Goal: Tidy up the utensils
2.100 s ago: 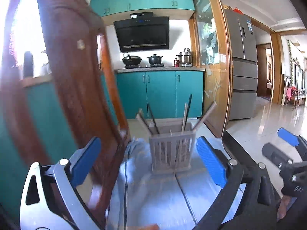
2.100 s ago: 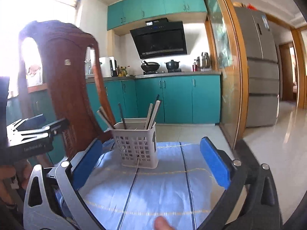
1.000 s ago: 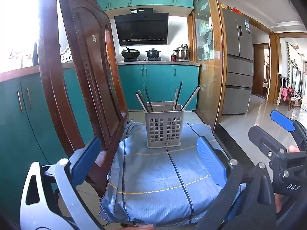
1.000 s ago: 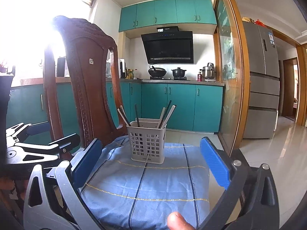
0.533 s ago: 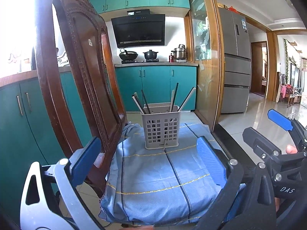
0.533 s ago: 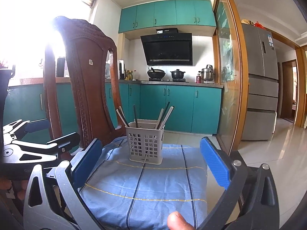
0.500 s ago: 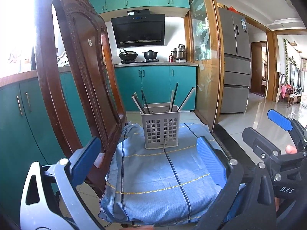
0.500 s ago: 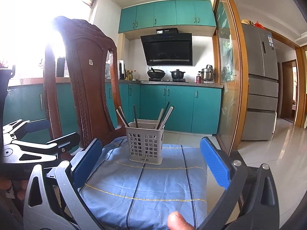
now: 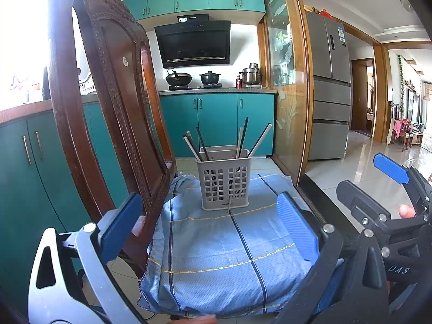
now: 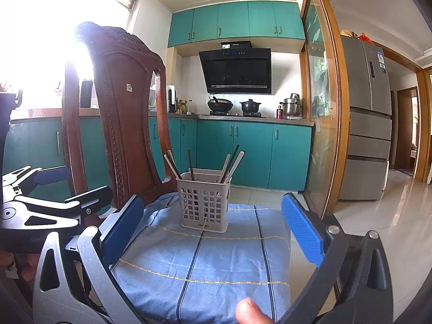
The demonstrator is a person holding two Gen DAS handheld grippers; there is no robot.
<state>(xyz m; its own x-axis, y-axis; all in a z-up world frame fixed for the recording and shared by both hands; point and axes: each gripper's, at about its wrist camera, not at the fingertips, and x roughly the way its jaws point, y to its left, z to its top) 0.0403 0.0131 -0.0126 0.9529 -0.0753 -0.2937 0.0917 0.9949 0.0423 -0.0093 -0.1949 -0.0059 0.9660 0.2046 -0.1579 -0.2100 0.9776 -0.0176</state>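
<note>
Standing upright on blue cloth (image 9: 216, 243), grey slotted basket (image 9: 225, 183) holds chopsticks (image 9: 244, 137); both tools gape empty.

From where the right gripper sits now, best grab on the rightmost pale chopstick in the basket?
Probably its exposed upper shaft, coming from above and pinching across the width. It leans right, clear of the other sticks, and its lower part sits inside the utensil basket. The right gripper is open, so it need only close on it.
</note>
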